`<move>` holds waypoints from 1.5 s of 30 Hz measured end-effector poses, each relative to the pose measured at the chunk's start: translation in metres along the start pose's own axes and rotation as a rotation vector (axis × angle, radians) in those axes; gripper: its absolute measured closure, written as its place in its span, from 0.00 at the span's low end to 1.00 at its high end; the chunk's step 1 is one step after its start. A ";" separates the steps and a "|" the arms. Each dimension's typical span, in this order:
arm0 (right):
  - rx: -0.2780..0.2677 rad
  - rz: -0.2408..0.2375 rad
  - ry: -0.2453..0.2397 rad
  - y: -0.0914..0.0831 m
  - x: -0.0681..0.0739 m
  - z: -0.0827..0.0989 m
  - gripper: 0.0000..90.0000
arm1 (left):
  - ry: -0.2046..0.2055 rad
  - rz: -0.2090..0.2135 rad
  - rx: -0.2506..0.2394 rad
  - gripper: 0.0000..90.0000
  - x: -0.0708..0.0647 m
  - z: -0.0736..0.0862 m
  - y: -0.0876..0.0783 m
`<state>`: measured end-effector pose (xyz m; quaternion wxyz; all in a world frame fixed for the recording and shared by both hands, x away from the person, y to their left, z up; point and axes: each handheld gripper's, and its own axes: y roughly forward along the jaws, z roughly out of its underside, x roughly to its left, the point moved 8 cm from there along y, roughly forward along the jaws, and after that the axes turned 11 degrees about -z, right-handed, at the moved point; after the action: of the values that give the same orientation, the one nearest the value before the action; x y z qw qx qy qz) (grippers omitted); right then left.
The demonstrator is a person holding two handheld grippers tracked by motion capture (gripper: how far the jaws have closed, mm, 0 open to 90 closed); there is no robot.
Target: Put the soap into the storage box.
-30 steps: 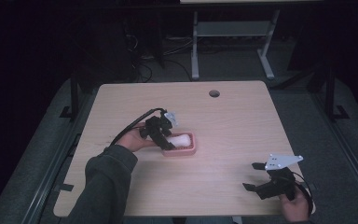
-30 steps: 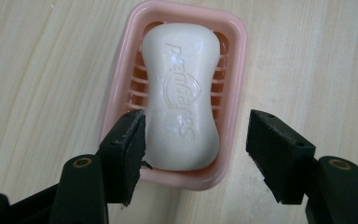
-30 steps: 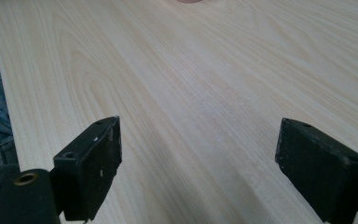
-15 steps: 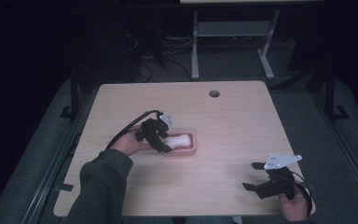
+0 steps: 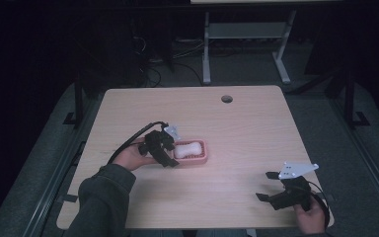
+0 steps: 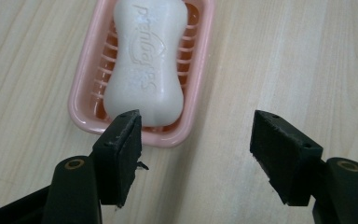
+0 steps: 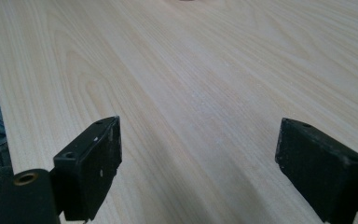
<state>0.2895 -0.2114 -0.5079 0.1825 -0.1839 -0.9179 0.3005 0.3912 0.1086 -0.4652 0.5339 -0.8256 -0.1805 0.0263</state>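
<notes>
A white bar of soap (image 6: pixel 147 60) lies in a pink ribbed soap dish (image 6: pixel 81 100) left of the table's middle (image 5: pixel 202 158). My left gripper (image 5: pixel 170 154) sits at the dish's left end, pointing at it. In the left gripper view its jaws (image 6: pixel 196 126) stand apart and have just been opening. Nothing is between them: one tip hangs over the dish's near rim, and the gap is over bare wood beside the dish. My right gripper (image 5: pixel 265 186) rests near the front right corner, open over bare table (image 7: pixel 198 140).
The wooden table (image 5: pixel 256 133) has a round cable hole (image 5: pixel 226 98) near its far edge. A sleeved left forearm (image 5: pixel 103 197) comes in from the front left. A metal desk frame (image 5: pixel 207 54) stands on the dark floor behind the table.
My left gripper has drawn back to the left, off the soap, which stays in the dish and now shows more fully. The right gripper has kept still.
</notes>
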 end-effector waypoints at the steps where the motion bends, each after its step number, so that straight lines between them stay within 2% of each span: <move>1: 0.000 0.000 0.000 0.000 0.000 0.000 0.16 | -0.007 0.005 0.007 0.37 -0.001 0.001 0.000; 3: 0.000 0.001 0.000 0.000 0.000 0.000 0.16 | 0.001 -0.001 0.008 0.36 -0.003 0.003 -0.001; 5: 0.000 0.001 0.001 0.000 0.000 0.000 0.16 | -0.008 0.009 -0.002 0.36 -0.004 0.004 -0.002; 13: 0.006 0.004 0.001 0.000 -0.001 0.000 0.16 | -0.018 0.005 -0.014 0.36 -0.006 0.012 -0.005; 16: 0.006 0.003 0.000 0.000 -0.001 0.001 0.16 | -0.024 0.001 -0.034 0.35 -0.008 0.013 -0.007; 35: 0.010 0.012 0.012 -0.002 -0.001 0.003 0.16 | -0.040 -0.011 -0.039 0.34 -0.016 0.036 -0.010; 38: 0.015 0.012 0.012 -0.002 -0.001 0.003 0.16 | -0.026 -0.017 -0.041 0.34 -0.019 0.039 -0.009; 45: 0.017 0.018 0.018 -0.002 -0.002 0.005 0.16 | -0.026 -0.017 -0.042 0.34 -0.023 0.045 -0.012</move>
<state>0.2884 -0.2160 -0.5104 0.1895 -0.1930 -0.9121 0.3082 0.3555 0.1446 -0.4776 0.5142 -0.8347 -0.1951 0.0286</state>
